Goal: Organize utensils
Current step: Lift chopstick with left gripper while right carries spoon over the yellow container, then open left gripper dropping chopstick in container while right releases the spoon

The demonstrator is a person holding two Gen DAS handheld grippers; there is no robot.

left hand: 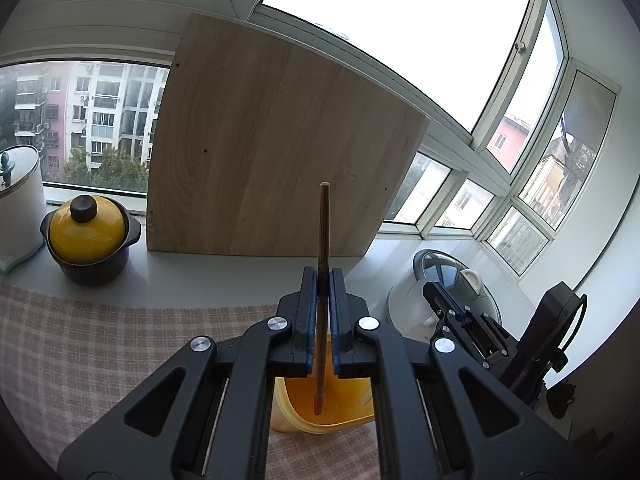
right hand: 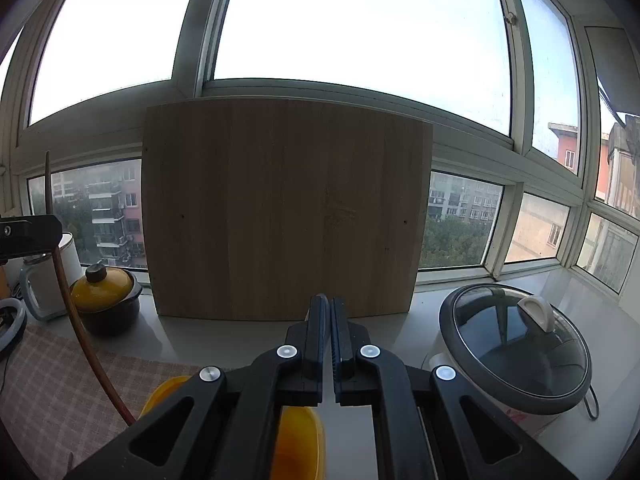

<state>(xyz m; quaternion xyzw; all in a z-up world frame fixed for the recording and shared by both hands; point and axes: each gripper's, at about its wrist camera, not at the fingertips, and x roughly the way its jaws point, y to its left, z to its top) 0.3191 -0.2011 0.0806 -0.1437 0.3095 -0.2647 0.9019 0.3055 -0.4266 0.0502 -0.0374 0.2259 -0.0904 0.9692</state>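
Observation:
My left gripper [left hand: 323,276] is shut on a brown wooden chopstick [left hand: 323,232] and holds it upright. The chopstick's lower end hangs inside a yellow plastic container [left hand: 320,412] on the checked tablecloth. In the right wrist view the same chopstick [right hand: 68,292] runs down the left side, held by the left gripper [right hand: 24,236] at the left edge, toward the yellow container [right hand: 298,444]. My right gripper [right hand: 331,308] is shut and empty, just above and right of the container. It shows at the right of the left wrist view [left hand: 444,300].
A wooden board [right hand: 284,208] leans on the window sill behind. A yellow-lidded dark pot [left hand: 90,236] and a white appliance [left hand: 18,204] stand at the left. A white rice cooker with a glass lid [right hand: 516,344] stands at the right. The pink checked tablecloth [left hand: 100,344] covers the table.

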